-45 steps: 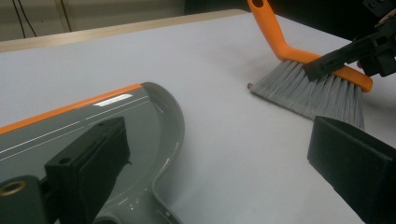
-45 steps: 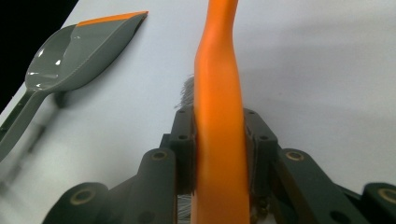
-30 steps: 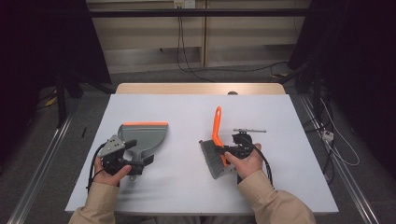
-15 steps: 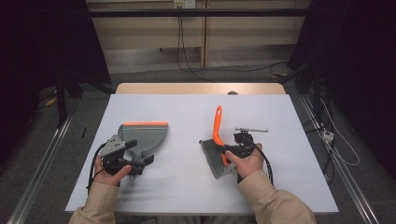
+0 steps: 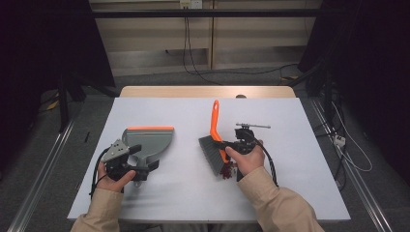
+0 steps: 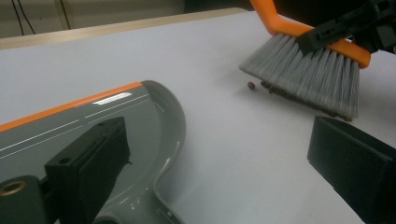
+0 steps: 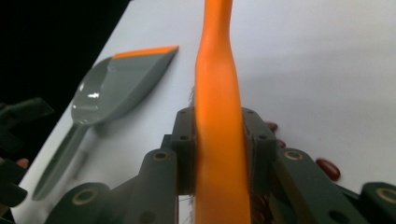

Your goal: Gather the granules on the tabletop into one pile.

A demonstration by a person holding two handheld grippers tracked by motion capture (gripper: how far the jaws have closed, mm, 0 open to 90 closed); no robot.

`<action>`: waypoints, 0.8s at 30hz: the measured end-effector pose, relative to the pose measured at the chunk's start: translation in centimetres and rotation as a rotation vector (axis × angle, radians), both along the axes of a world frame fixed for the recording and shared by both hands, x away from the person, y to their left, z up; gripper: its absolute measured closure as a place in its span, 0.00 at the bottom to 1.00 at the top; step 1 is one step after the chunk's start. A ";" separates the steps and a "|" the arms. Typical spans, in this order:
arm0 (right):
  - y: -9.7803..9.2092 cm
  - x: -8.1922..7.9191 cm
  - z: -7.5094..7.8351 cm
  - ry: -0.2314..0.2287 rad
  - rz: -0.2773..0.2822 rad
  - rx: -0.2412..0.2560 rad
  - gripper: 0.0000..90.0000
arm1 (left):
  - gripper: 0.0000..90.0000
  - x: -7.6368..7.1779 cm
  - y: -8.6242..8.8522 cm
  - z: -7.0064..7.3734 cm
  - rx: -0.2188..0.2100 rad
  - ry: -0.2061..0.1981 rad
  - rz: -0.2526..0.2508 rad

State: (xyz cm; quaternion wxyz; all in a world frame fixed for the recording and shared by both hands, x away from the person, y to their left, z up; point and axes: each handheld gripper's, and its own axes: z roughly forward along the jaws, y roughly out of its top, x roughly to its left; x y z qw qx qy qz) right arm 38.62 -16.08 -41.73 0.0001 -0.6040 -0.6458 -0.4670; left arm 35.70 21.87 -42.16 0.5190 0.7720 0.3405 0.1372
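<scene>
A grey dustpan [image 5: 147, 141] with an orange front edge is seen lying flat on the white table [image 5: 193, 193], its orange edge turned away from the person and its handle pointed toward the near table edge. The dustpan is taken as the landmark. At its handle end, the left gripper [image 5: 138, 169] is held in the person's left hand [image 5: 112, 180]; in the left gripper view its jaws are spread wide apart, one black pad [image 6: 91, 163] standing over the pan's rear wall and the other pad [image 6: 355, 168] over bare table, so that nothing is clamped. To the right of the dustpan, and well apart from it, a brush [image 5: 215, 145] with an orange handle and grey bristles is shown, its handle running away from the person and its bristles facing the dustpan. The brush handle [image 7: 217, 116] is gripped between the closed jaws of the right gripper [image 5: 227, 145], as is made plain in the right gripper view, where the pads are pressed against both sides of the orange handle. Small dark red beans [image 5: 225, 172] are seen scattered on the table under and just beside the bristles, on the side nearer the person; a single bean [image 6: 251, 85] lies a little apart toward the dustpan.
</scene>
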 end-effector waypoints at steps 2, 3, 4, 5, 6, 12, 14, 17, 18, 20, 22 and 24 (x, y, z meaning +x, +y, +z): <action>-0.2 0.4 0.6 -0.013 -0.002 -0.001 0.79 | 0.06 0.0 0.1 0.0 -0.002 0.000 0.000; -0.4 0.6 0.9 -0.022 0.000 -0.008 0.79 | 0.06 0.0 0.1 0.0 -0.006 0.001 0.002; -0.5 0.7 1.1 -0.035 0.002 -0.014 0.79 | 0.06 0.0 0.1 0.0 -0.004 0.000 0.004; -0.8 0.9 1.4 -0.043 -0.001 -0.020 0.79 | 0.06 0.0 0.1 0.0 -0.006 0.000 0.004; -1.0 1.1 1.6 -0.057 0.005 -0.025 0.79 | 0.06 0.0 0.1 0.0 -0.006 0.001 0.004; -2.5 2.2 2.4 -0.162 0.048 -0.111 0.79 | 0.06 0.1 0.0 0.0 -0.001 0.003 0.001; -2.8 2.5 2.6 -0.184 0.066 -0.158 0.79 | 0.06 0.1 0.0 0.0 0.000 0.003 0.001; -3.1 2.9 2.5 -0.216 0.086 -0.196 0.79 | 0.06 0.1 0.0 0.0 0.001 0.005 0.002; -3.2 3.1 2.5 -0.224 0.097 -0.214 0.79 | 0.06 0.1 0.0 -0.1 0.001 0.004 0.002; -3.4 3.3 2.4 -0.245 0.116 -0.228 0.79 | 0.06 0.1 0.0 -0.1 0.000 0.006 0.001; -3.5 3.6 2.4 -0.257 0.122 -0.247 0.79 | 0.06 0.1 0.0 -0.1 0.000 0.007 0.001; -3.5 3.9 2.2 -0.269 0.140 -0.260 0.79 | 0.06 0.1 0.0 -0.1 -0.001 0.006 0.000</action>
